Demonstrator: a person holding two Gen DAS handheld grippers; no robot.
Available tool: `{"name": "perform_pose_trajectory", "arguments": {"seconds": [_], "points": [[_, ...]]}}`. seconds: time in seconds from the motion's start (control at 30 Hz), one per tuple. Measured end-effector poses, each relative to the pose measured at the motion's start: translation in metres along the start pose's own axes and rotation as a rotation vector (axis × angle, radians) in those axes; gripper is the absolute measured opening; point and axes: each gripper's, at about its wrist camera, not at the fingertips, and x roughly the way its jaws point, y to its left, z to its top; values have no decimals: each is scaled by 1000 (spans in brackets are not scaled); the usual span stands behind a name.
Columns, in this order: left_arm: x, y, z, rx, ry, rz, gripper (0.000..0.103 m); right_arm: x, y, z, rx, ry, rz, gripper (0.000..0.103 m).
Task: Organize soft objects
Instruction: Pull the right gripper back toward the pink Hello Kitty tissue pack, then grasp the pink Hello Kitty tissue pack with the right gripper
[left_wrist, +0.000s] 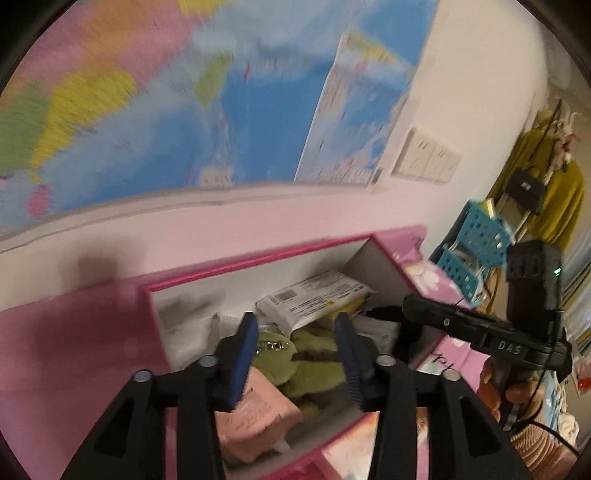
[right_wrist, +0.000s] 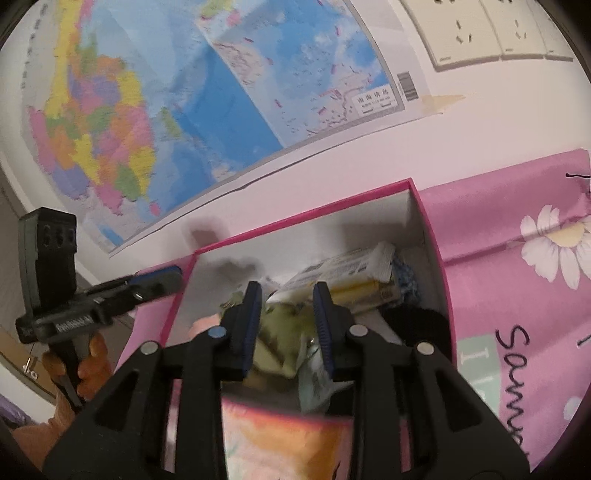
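Observation:
A pink box (left_wrist: 258, 256) with a white inside stands on a flowered pink sheet. In it lies a green plush toy (left_wrist: 314, 369) with a small chain. My left gripper (left_wrist: 297, 356) hangs over the toy, its blue pads open on either side and not pressing it. In the right wrist view the same toy (right_wrist: 277, 332) shows between the pads of my right gripper (right_wrist: 288, 321), which stand apart from it. The left gripper (right_wrist: 162, 280) reaches over the box's left rim (right_wrist: 184, 291), and the right gripper (left_wrist: 384, 314) over its right side.
The box also holds a white and yellow packet (left_wrist: 317, 299), a salmon packet (left_wrist: 255, 406), a pale packet (right_wrist: 314, 384) and dark cloth (right_wrist: 417, 325). A map (right_wrist: 184, 92) and wall sockets (right_wrist: 480, 29) lie behind. Blue baskets (left_wrist: 480, 236) stand at the right.

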Motion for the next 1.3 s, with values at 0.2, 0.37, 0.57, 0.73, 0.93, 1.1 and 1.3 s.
{"name": "perform_pose_trajectory", "arguments": {"seconds": [0.2, 0.37, 0.57, 0.73, 0.93, 1.1, 1.3], "points": [[-63, -19, -39, 61, -125, 1, 64, -43, 17, -34, -57, -8, 57, 49], [-90, -35, -81, 87, -142, -32, 72, -61, 29, -70, -97, 31, 68, 53], [-81, -52, -145, 75, -31, -22, 72, -64, 30, -117, -98, 120, 48, 54], [-66, -62, -184, 53, 73, -43, 72, -63, 31, -145, -95, 173, 44, 54], [-53, -70, -217, 9, 154, -52, 72, -61, 32, -168, -91, 221, 51, 54], [-52, -74, -232, -15, 177, -18, 72, -57, 32, -183, -89, 251, 61, 54], [-55, -80, -242, -15, 186, -6, 71, -53, 33, -199, -84, 290, 74, 54]]}}
